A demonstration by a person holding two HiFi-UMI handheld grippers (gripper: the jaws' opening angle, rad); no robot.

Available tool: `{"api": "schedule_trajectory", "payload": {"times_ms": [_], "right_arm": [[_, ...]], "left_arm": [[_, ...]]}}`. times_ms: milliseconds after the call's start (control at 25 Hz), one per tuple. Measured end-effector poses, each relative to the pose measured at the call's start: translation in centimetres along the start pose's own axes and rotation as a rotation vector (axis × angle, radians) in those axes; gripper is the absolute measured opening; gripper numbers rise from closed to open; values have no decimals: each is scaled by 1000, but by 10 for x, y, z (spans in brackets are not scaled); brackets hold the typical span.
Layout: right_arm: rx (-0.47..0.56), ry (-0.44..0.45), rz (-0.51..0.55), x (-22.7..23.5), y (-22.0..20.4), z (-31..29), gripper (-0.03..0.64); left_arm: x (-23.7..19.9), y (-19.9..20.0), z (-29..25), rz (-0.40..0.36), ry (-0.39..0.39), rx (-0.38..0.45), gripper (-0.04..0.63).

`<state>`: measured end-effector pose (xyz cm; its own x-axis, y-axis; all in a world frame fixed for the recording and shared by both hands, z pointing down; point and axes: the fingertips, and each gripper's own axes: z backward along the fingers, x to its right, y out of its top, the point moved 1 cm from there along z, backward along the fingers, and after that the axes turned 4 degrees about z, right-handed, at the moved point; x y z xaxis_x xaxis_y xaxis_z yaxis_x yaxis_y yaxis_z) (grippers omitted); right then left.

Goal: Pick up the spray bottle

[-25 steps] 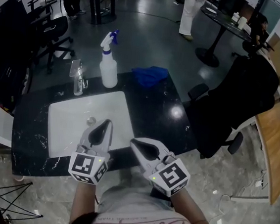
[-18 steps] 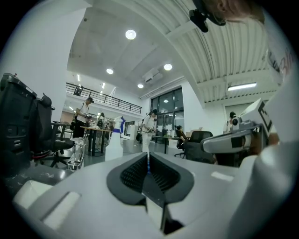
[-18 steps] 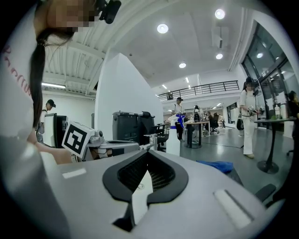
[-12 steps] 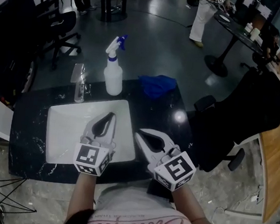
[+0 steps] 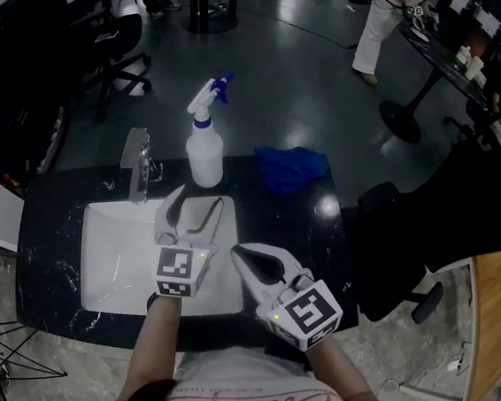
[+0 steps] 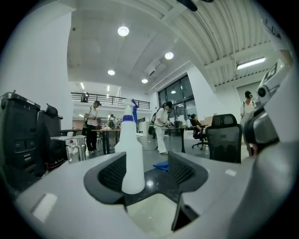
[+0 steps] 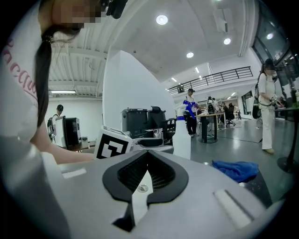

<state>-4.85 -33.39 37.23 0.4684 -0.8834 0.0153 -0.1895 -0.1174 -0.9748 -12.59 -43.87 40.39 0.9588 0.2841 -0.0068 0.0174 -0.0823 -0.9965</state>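
A white spray bottle [image 5: 206, 140] with a blue trigger stands upright on the black counter [image 5: 59, 203], behind the sink's back edge. My left gripper [image 5: 197, 204] hovers level over the sink and points at the bottle. Its jaws are opening and nothing is between them. In the left gripper view the bottle [image 6: 132, 156] shows a short way beyond the left gripper [image 6: 147, 173], nearer the left jaw and touching neither. My right gripper [image 5: 239, 254] is shut and empty, to the right of the left one and nearer to me. The bottle [image 7: 182, 136] shows far ahead of the right gripper [image 7: 147, 164].
A white sink [image 5: 115, 257] is set into the counter, with a chrome faucet [image 5: 139, 164] at its back left. A blue cloth [image 5: 291, 167] lies right of the bottle. Black office chairs [image 5: 446, 207] stand on the right and at the far left. People stand at tables beyond.
My left gripper has moved forward over the sink towards the bottle and its jaws have gone from shut to open. The right gripper has also come forward a little, still shut.
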Motion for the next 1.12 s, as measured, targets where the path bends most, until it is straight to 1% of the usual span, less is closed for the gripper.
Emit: {"api": "schedule_trajectory", "payload": {"times_ms": [160, 240, 320, 440, 560, 760, 920, 960, 1000, 1040, 1120], "right_arm": [[-19, 18, -18, 5, -7, -12, 2], [-33, 19, -32, 9, -11, -17, 2], [-45, 19, -45, 11, -16, -20, 2], [-63, 27, -66, 13, -26, -23, 2], [-80, 33, -89, 14, -34, -27, 2], [-104, 52, -109, 15, -45, -33, 2], [-108, 37, -117, 22, -48, -34, 2], [-111, 31, -118, 25, -48, -34, 2], [-113, 25, -119, 27, -48, -33, 2], [-114, 19, -120, 29, -48, -32, 2], [-115, 10, -118, 30, -48, -31, 2]], "left_arm": [[-17, -12, -26, -14, 49, -23, 336], [-25, -19, -40, -17, 62, -27, 364], [-31, -27, -51, -7, 65, -32, 393], [-37, -41, -67, 30, 65, -54, 433], [-39, -47, -84, 34, 57, -71, 467], [-46, -47, -109, 19, 64, -78, 472], [-49, -45, -119, -2, 66, -75, 465], [-50, -44, -121, -5, 67, -76, 457], [-50, -44, -121, -5, 66, -76, 429], [-50, -43, -122, -5, 63, -76, 416], [-50, -42, -123, -6, 55, -76, 411]]}}
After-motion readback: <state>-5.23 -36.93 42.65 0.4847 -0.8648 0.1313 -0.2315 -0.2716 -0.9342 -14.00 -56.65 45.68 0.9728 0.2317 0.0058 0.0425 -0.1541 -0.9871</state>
